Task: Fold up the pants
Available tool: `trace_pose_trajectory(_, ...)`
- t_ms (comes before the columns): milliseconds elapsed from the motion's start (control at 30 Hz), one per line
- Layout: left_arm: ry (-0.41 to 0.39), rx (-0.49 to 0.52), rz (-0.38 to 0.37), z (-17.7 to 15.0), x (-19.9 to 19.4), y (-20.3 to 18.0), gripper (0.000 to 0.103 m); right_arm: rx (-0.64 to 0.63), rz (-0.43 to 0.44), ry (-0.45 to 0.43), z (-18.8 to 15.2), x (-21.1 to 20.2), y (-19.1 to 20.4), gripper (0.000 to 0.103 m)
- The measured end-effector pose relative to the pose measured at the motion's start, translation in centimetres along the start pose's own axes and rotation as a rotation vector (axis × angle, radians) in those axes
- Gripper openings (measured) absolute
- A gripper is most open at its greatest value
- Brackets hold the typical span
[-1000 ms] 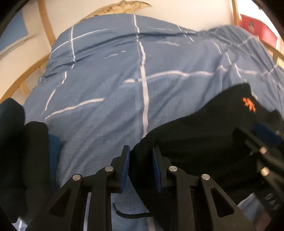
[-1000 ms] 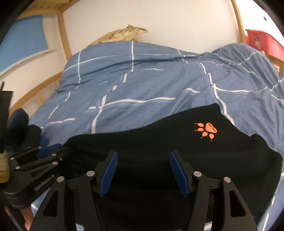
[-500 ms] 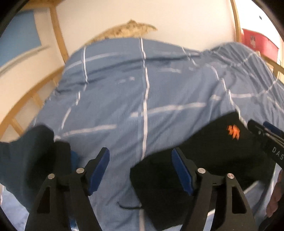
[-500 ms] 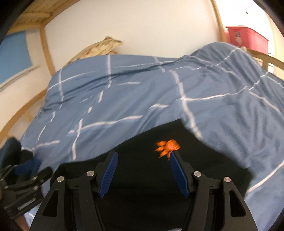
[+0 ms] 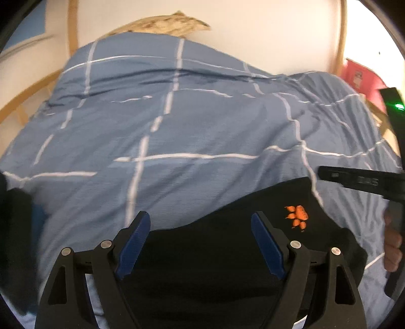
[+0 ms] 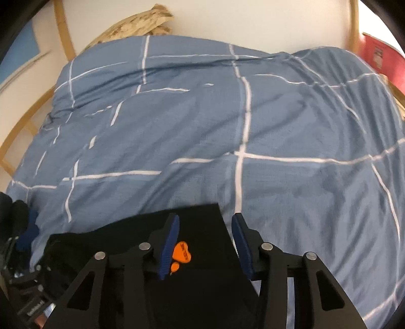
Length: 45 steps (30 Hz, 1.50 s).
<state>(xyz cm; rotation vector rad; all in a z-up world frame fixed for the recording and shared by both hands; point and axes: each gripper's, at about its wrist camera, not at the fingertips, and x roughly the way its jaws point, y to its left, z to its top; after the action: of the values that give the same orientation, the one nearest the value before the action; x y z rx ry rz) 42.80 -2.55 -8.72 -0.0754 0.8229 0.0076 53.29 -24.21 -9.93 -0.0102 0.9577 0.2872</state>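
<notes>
The black pants (image 5: 215, 258) lie folded on the blue checked duvet (image 5: 177, 126), with an orange paw logo (image 5: 297, 216) on top. My left gripper (image 5: 200, 243) is open and empty, hovering over the pants' near left part. My right gripper (image 6: 206, 243) is open and empty above the pants' (image 6: 192, 227) far right corner, the paw logo (image 6: 182, 253) showing between its fingers. The right gripper's body (image 5: 359, 181) shows at the right edge of the left wrist view.
The duvet (image 6: 227, 126) covers the bed to a white wall. A beige pillow (image 5: 164, 22) lies at the head. A wooden bed frame (image 6: 22, 121) curves on the left. A red box (image 6: 379, 60) stands at the far right. Dark clothing (image 5: 15, 227) lies at left.
My left gripper let go of the pants' edge, opened wide and shifted right over them. My right gripper moved right toward the pants' far corner and narrowed somewhat.
</notes>
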Motion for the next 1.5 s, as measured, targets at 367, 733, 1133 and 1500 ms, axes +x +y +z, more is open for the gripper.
trace_pose_trajectory(367,-0.066,0.013,0.054,-0.1,0.5,0.7,0.082,0.074,0.022,0.086,0.2,4.8,-0.7,0.038)
trace_pose_trajectory(733,-0.068,0.033,0.149,0.0,1.2,1.7,0.082,0.046,-0.017,0.006,0.8,4.1,-0.1,0.01)
trace_pose_trajectory(1133,-0.077,0.034,0.168,0.0,0.9,2.3,0.082,0.013,-0.163,-0.048,0.8,3.7,0.6,0.048)
trace_pose_trajectory(1500,-0.05,0.055,0.082,-1.2,-5.4,2.8,0.082,0.023,-0.191,-0.227,-5.8,-8.4,2.7,0.061)
